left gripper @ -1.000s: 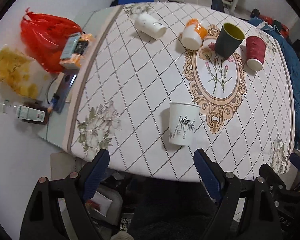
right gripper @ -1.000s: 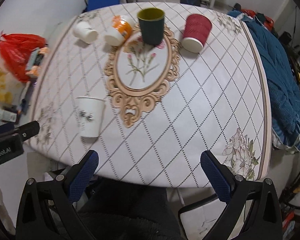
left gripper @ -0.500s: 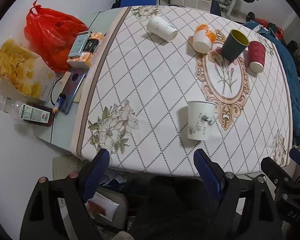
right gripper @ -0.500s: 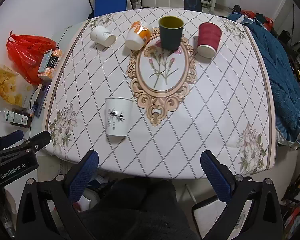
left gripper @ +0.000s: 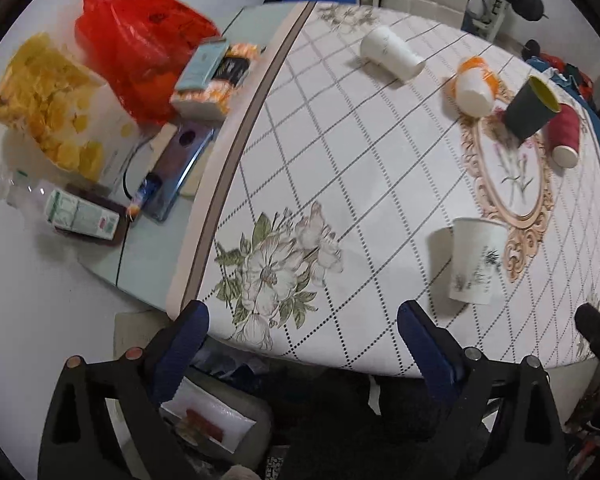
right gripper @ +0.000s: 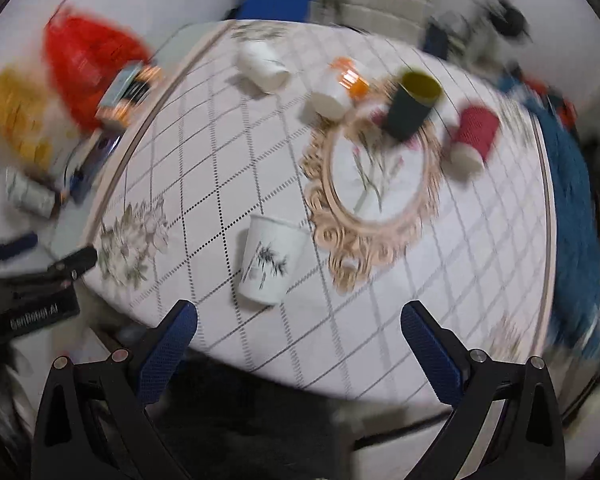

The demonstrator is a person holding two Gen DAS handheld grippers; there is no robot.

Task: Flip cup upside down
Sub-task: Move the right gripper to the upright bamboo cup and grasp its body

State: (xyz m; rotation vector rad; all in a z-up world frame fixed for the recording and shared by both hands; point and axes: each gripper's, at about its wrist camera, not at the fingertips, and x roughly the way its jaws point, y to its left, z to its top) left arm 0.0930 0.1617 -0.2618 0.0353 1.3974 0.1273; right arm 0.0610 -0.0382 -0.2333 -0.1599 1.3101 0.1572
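A white paper cup with a dark plant print stands on the patterned tablecloth near the front edge, wide end up. A dark cup with a yellow inside stands upright at the back. A plain white cup, an orange and white cup and a red cup are also at the back. My left gripper and right gripper are both open and empty, held above the front table edge.
A red plastic bag, a bag of yellow chips, boxes, a phone and a bottle lie on a side surface to the left. A blue blanket hangs off the right table edge. Chairs stand behind the table.
Both grippers have swung to the left. The printed cup has shifted right in the left wrist view and towards the middle in the right wrist view, which is now motion-blurred. Both stay open.
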